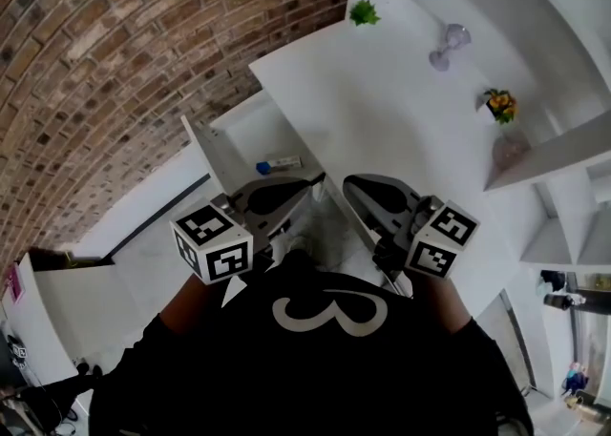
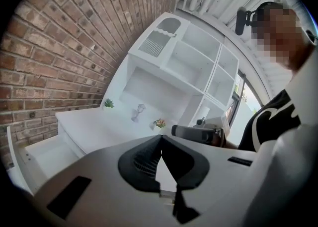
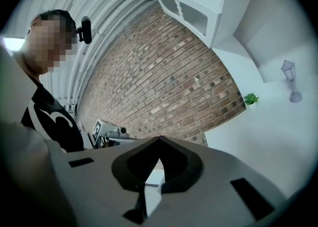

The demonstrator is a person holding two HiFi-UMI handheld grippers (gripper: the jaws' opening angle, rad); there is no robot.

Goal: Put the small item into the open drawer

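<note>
The small item (image 1: pixel 278 165), a white tube with a blue cap, lies inside the open white drawer (image 1: pixel 239 134) at the desk's left side. My left gripper (image 1: pixel 307 180) hovers just in front of the drawer, shut with nothing between its jaws. In the left gripper view the black pads (image 2: pixel 141 159) meet at the tips of the left gripper (image 2: pixel 160 136), and the drawer (image 2: pixel 44 152) shows low at the left. My right gripper (image 1: pixel 349 182) is beside it over the desk's front edge, also shut and empty; its tips touch in the right gripper view (image 3: pixel 160 138).
On the white desk top (image 1: pixel 382 129) stand a small green plant (image 1: pixel 364 12), a glass ornament (image 1: pixel 449 45) and a flower pot (image 1: pixel 499 104). A white shelf unit (image 1: pixel 573 148) rises at the right. A brick wall (image 1: pixel 115 52) borders the left.
</note>
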